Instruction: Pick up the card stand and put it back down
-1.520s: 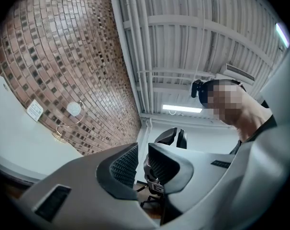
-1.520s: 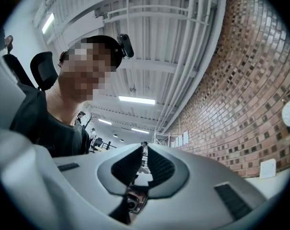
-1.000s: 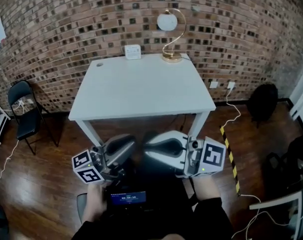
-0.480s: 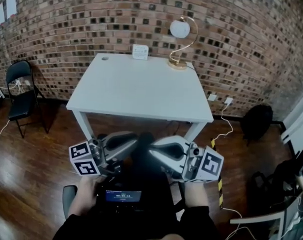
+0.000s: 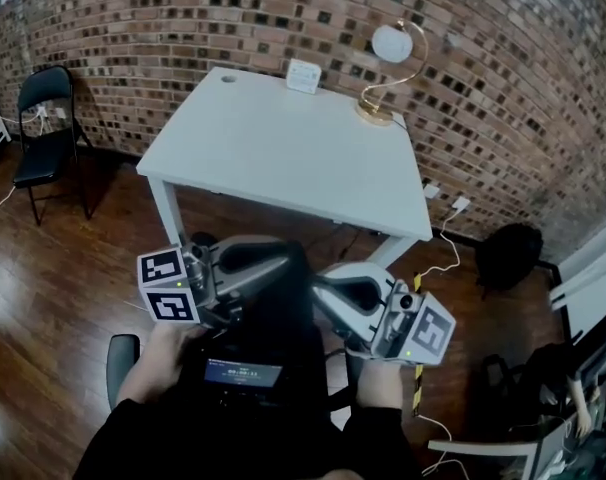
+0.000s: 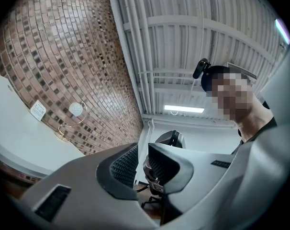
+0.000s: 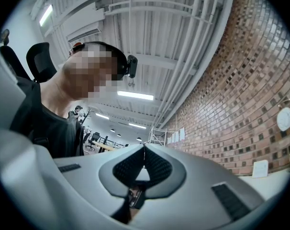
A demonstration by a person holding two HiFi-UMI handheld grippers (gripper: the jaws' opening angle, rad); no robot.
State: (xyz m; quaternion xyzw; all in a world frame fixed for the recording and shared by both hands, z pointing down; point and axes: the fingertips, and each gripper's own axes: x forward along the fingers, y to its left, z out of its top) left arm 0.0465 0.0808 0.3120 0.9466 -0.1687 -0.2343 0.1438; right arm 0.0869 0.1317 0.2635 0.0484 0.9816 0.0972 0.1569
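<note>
At the far edge of the table (image 5: pixel 273 158): card stand (image 5: pixel 301 75), left of the lamp (image 5: pixel 391 44).
My left gripper (image 6: pixel 141 152): near me, fingers slightly apart, holding nothing.
My right gripper (image 7: pixel 144 150): fingers together, empty.

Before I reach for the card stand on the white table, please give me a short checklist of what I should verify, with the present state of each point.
1. Card stand located: ok, on the table at its far edge, by the brick wall.
2. Left hand-held gripper ready: ok, jaws apart, nothing between them.
3. Right hand-held gripper ready: not ok, jaws together, empty.
4. Grippers near the stand: not ok, both are short of the table's near edge.
5. Way across the table top: ok, bare; the lamp stands right of the stand, apart from it.
6. How firmly the stand sits: cannot tell.
</note>
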